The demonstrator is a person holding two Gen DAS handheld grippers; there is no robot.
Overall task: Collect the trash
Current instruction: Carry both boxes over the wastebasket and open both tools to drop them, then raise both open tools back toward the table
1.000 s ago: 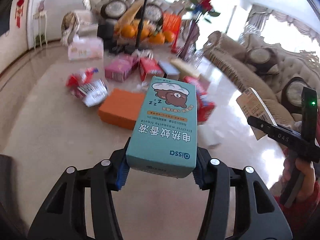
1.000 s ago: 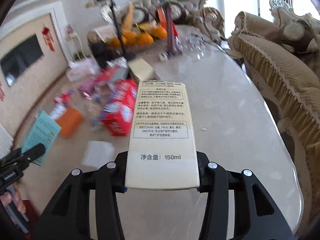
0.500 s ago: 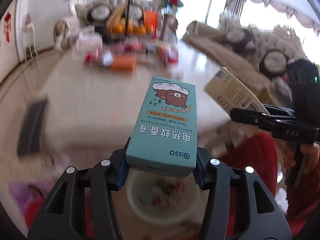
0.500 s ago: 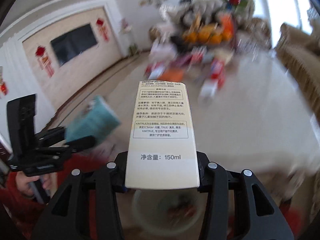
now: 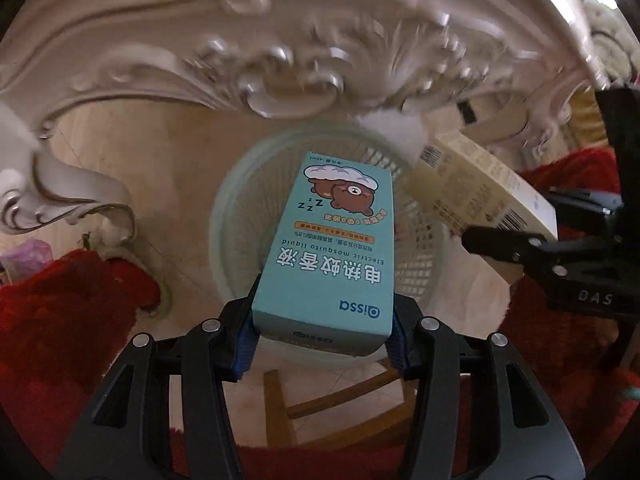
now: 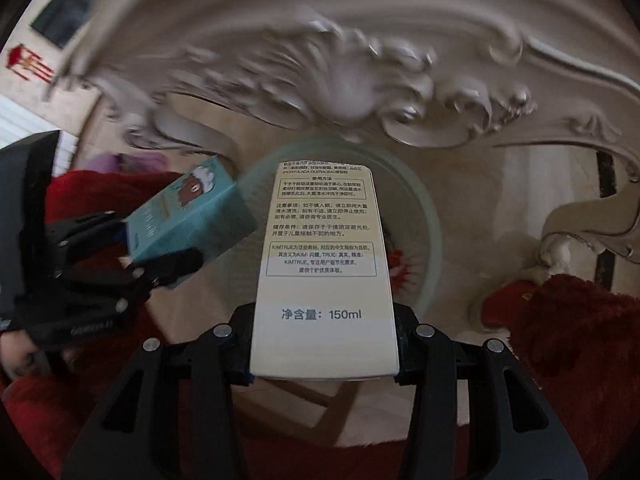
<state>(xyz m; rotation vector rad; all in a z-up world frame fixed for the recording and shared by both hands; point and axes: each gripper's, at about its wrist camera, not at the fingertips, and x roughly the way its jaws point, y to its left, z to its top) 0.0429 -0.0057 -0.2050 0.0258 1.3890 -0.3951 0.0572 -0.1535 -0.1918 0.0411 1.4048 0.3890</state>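
Carved table (image 5: pixel 280 80) | basket (image 5: pixel 424 240) below | left hand-held gripper (image 5: pixel 322 340) clamps teal box (image 5: pixel 332 248) | right hand-held gripper (image 6: pixel 324 360) clamps cream box (image 6: pixel 324 264)

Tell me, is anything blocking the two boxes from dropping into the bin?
Nothing visible blocks them. The teal box in the left gripper and the cream box in the right gripper both hang above the open basket, with only air beneath.
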